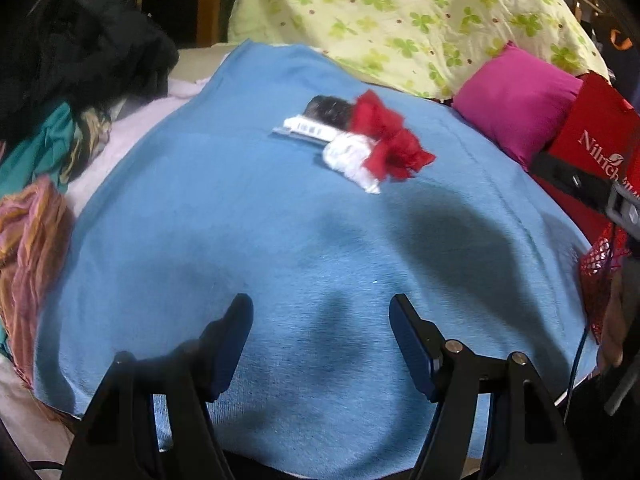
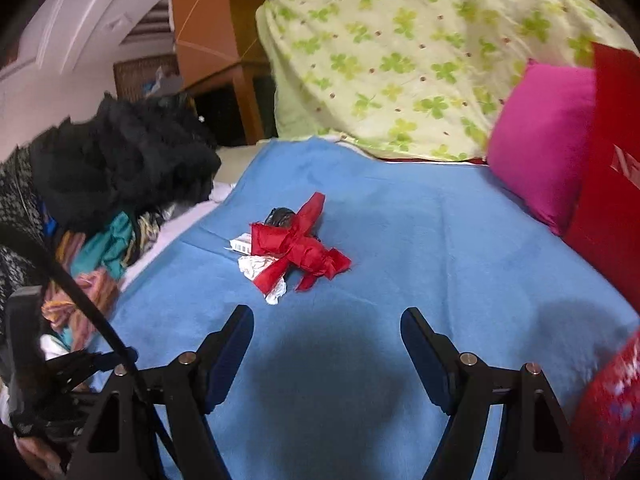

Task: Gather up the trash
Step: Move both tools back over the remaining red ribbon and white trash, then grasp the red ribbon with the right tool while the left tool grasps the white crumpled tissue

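Note:
A small heap of trash lies in the middle of a blue blanket [image 1: 240, 220] [image 2: 420, 240]. It holds a crumpled red wrapper [image 1: 390, 140] [image 2: 304, 244], a white crumpled paper [image 1: 352, 156] [image 2: 256, 268], a flat white packet [image 1: 304, 127] [image 2: 242, 246] and a dark lump [image 1: 328, 108] [image 2: 282, 216]. My left gripper [image 1: 322, 314] hovers open over the bare blanket, well short of the heap. My right gripper [image 2: 328, 326] is open too, with the heap just ahead and slightly left of its fingers. Neither holds anything.
A pile of dark and coloured clothes [image 1: 68, 64] [image 2: 120, 176] lines the left side. Behind the heap is a clover-print pillow [image 1: 420, 20] [image 2: 400, 60]; at right lie a pink cushion [image 1: 516, 100] [image 2: 540, 140] and a red bag [image 1: 596, 136] [image 2: 612, 184].

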